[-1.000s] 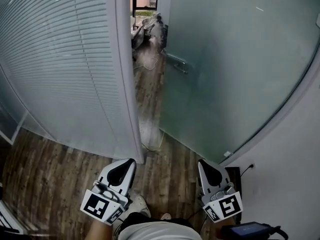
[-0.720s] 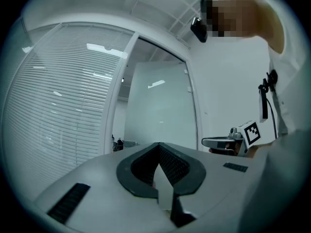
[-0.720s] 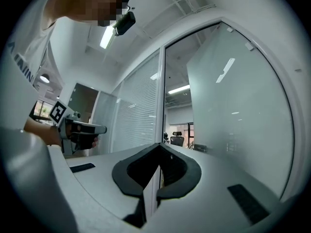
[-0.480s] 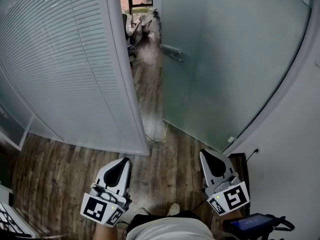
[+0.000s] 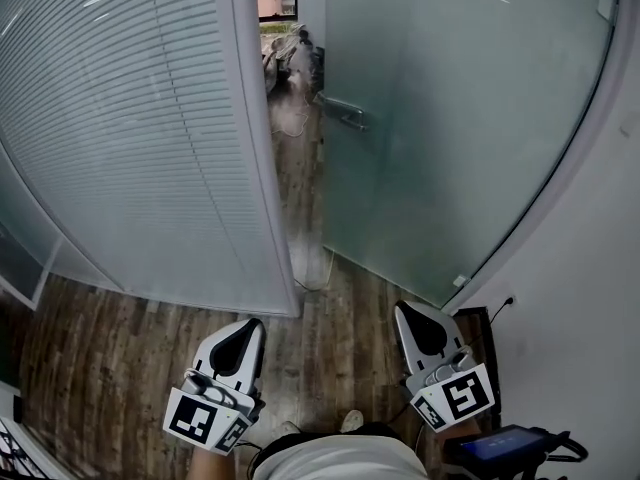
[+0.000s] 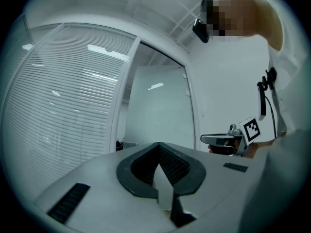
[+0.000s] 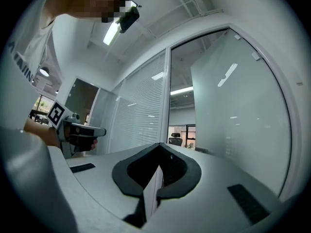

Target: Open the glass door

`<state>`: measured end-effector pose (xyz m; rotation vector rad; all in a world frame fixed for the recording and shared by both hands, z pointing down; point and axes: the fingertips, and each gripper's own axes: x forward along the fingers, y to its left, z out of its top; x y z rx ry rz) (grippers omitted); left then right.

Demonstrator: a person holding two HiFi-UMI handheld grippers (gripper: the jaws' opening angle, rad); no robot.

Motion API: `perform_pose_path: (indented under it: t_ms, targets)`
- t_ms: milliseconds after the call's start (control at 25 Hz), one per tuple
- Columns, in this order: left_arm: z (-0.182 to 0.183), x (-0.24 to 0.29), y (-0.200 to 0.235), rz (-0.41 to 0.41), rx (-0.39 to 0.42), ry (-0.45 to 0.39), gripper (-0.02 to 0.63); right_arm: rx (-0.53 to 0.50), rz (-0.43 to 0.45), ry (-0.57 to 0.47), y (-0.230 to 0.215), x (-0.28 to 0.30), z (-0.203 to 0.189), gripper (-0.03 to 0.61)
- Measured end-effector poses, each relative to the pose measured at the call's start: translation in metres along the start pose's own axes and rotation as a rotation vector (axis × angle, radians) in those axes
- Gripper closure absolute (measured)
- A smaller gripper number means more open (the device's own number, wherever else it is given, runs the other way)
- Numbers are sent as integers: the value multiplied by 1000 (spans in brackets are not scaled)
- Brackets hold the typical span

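The frosted glass door (image 5: 450, 118) stands swung open at the right, and its metal handle (image 5: 343, 114) is on the edge by the gap. It also shows in the left gripper view as the glass door (image 6: 158, 110), and in the right gripper view as the glass door (image 7: 233, 115). My left gripper (image 5: 250, 324) is held low before the doorway, shut and empty, well short of the door. My right gripper (image 5: 408, 311) is level with it to the right, also shut and empty. Neither touches the door or the handle. Each gripper's own view shows its jaws, left gripper (image 6: 159, 147) and right gripper (image 7: 159, 145), closed together.
A glass partition with white blinds (image 5: 130, 128) fills the left, ending in a white frame post (image 5: 258, 148). Through the gap I see wooden floor (image 5: 300, 178) and a chair (image 5: 290, 53). A white wall (image 5: 590, 298) closes the right. A black device (image 5: 500, 446) sits at bottom right.
Both grippers have drifted a little away from the foot of the frame post. The door stands about as far open as before, and both pairs of jaws stay shut.
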<state>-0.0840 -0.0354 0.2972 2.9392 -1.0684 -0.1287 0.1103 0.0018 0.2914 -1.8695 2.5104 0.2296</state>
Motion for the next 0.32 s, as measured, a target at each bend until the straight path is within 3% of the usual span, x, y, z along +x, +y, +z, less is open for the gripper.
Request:
perform_pose_path:
  t_ms: [320]
  targets:
    - [-7, 1, 8, -20, -4, 9, 614, -16, -19, 10, 6, 7, -4, 578]
